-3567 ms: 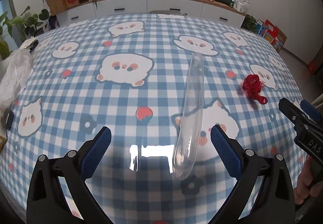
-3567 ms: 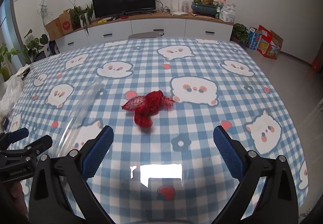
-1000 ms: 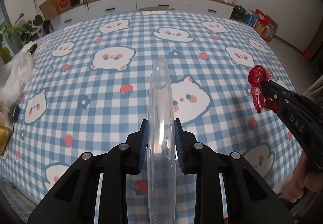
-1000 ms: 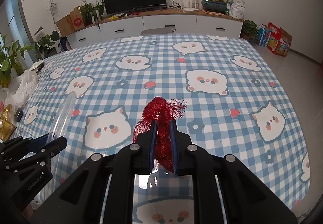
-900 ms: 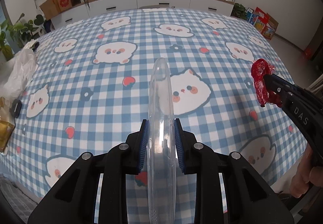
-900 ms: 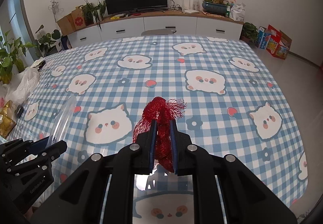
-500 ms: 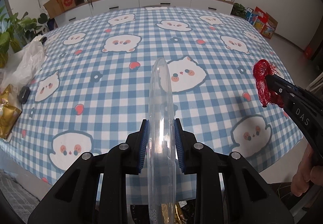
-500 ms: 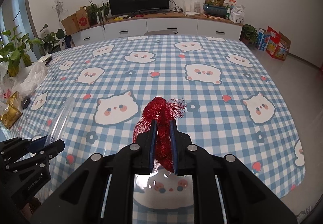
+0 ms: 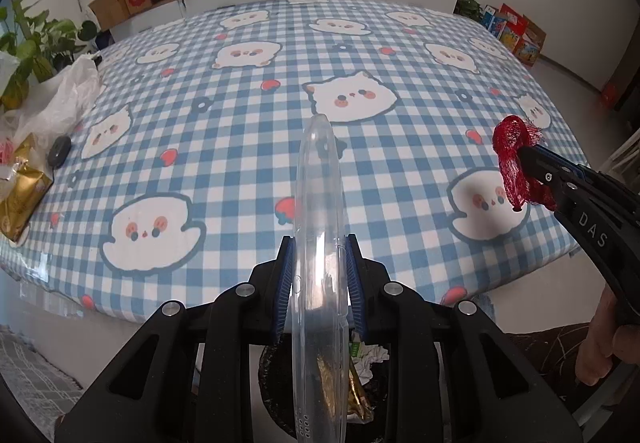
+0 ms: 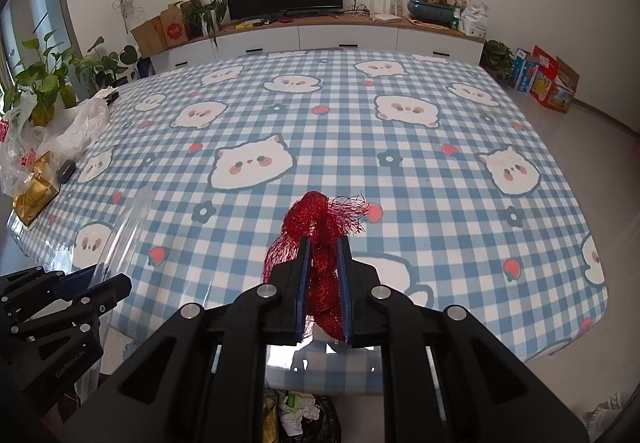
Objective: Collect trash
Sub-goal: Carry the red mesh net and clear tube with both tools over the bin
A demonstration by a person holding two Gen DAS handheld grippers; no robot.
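My left gripper (image 9: pixel 319 267) is shut on a long clear plastic tray (image 9: pixel 318 203), held edge-up off the near edge of the table. The tray also shows at the left of the right wrist view (image 10: pixel 124 227). My right gripper (image 10: pixel 323 275) is shut on a red mesh net bag (image 10: pixel 320 227), also lifted; it shows at the right of the left wrist view (image 9: pixel 516 163). Below both grippers stands a black-lined trash bin (image 9: pixel 280 383) with wrappers and paper in it, also low in the right wrist view (image 10: pixel 304 419).
The table (image 10: pixel 400 171) has a blue checked cloth with cartoon animals. At its left end lie a white plastic bag (image 9: pixel 68 99), a gold packet (image 9: pixel 20 199) and a small dark object (image 9: pixel 59 155). Plants, boxes and a TV cabinet stand behind.
Both grippers have pulled back from the table and past its near edge with their loads. The trash bin has come into view below them.
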